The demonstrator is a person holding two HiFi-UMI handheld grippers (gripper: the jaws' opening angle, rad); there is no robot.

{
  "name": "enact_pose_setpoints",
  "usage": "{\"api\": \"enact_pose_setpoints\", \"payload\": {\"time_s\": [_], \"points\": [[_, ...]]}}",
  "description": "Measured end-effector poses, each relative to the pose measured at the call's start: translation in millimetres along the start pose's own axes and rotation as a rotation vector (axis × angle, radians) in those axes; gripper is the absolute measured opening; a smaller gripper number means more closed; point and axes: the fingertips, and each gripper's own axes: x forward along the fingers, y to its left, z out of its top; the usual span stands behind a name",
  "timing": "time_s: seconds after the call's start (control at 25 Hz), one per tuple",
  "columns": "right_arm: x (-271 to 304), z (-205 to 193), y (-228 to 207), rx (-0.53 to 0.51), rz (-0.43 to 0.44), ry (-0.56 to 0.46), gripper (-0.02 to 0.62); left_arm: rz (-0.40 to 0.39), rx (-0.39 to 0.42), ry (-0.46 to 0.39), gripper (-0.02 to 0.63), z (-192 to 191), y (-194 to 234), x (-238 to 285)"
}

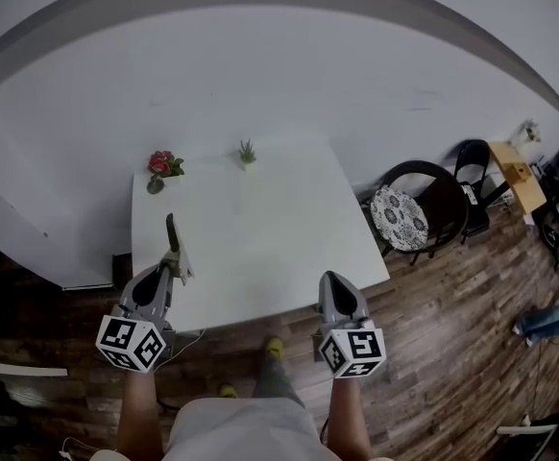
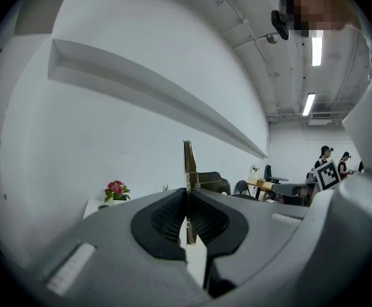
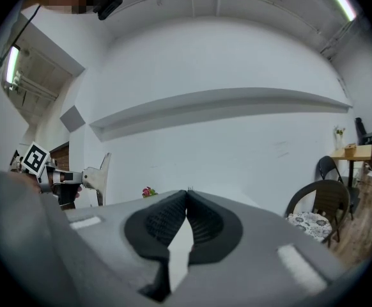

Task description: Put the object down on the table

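Observation:
My left gripper (image 1: 177, 260) is shut on a thin flat object (image 1: 172, 232), a narrow pale plate. It sticks forward past the jaws, over the near left part of the white table (image 1: 260, 219). In the left gripper view the plate (image 2: 188, 162) stands edge-on and upright above the closed jaws of the left gripper (image 2: 187, 196). From the right gripper view it shows as a pale blade (image 3: 103, 170) at the far left. My right gripper (image 1: 333, 279) is at the table's near edge, and its jaws (image 3: 186, 194) are shut with nothing between them.
A pot of red flowers (image 1: 162, 165) and a small green plant (image 1: 247, 152) stand at the table's far edge by the white wall. A dark chair with a patterned cushion (image 1: 409, 214) sits right of the table, with a second chair (image 1: 472, 176) and a small wooden table (image 1: 513, 171) beyond.

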Motion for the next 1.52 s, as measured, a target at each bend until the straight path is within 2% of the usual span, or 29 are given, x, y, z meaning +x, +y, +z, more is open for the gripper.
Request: {"api": "enact_pose_setpoints", "payload": {"time_s": [0.36,0.8,1.16,1.52], "points": [[79.9,-10.3,-53.7,0.030,0.081,0.048,0.000,0.069,0.002,0.055,0.009,-13.0,0.6,77.5],[138.0,-2.4,-91.7,0.050,0.169,0.051,0.000,0.118,0.016,0.069,0.009,-11.5,-10.8,136.5],[159.8,-5.0,-91.5,0.047,0.202,0.069,0.000,0.149,0.007,0.071,0.009,-13.3,-3.2,146.6],[177.1,-8.0,-81.4,0.041,0.209,0.081,0.000,0.146,-0.011,0.075,0.009,-16.0,14.9,156.8]]}}
